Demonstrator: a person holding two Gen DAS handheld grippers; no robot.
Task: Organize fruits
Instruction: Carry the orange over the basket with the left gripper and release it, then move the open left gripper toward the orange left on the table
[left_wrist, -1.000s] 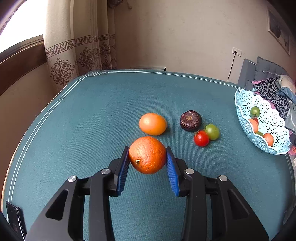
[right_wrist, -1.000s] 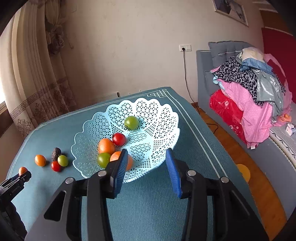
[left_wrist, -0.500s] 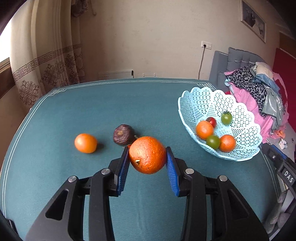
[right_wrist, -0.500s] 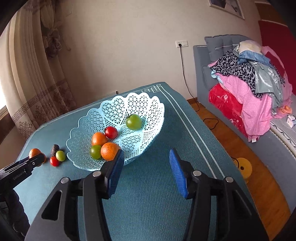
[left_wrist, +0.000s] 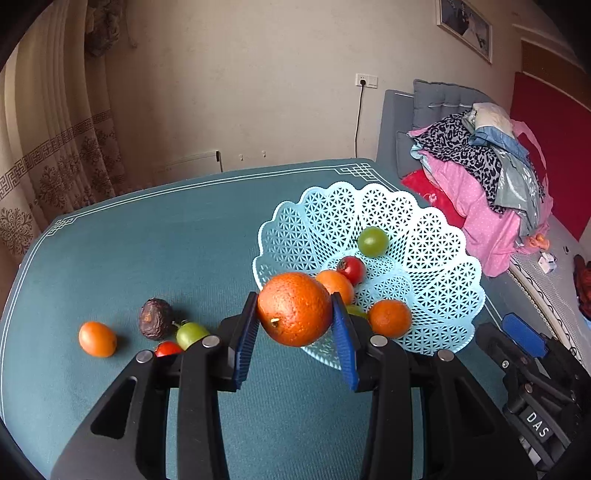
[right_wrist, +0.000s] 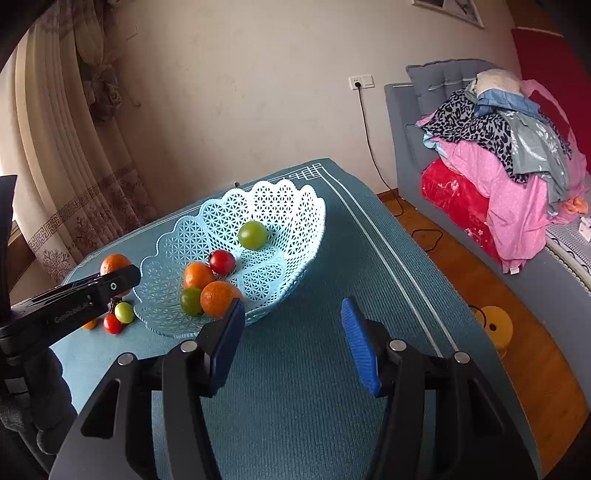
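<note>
My left gripper (left_wrist: 295, 314) clamps a large orange (left_wrist: 294, 308) between its blue pads, held in the air just short of the near rim of the pale blue lattice basket (left_wrist: 436, 236). My right gripper (right_wrist: 291, 341) has just been opening; its jaws stand moderately wide with nothing between them, over bare cloth near the table's right edge.

The teal tablecloth (left_wrist: 147, 243) is bare along the near side below both grippers. Left of the basket, toward the table's left edge, lie a red cherry tomato (left_wrist: 167, 347), a green tomato (left_wrist: 190, 333), a dark wrinkled passion fruit (left_wrist: 156, 318) and a small orange (left_wrist: 97, 338); the first three crowd together, the small orange sits a little apart.

The basket stands toward the right side, closer to the far right corner. Inside it sit two mandarins (right_wrist: 218, 297), a red tomato (right_wrist: 222, 261) and two green tomatoes (right_wrist: 252, 234), all low in the bowl, with its far wall free.

Behind the loose fruit the cloth runs clear to the far edge. Beyond the right edge are wooden floor (right_wrist: 524, 354) and a sofa piled with clothes (right_wrist: 506, 147).
</note>
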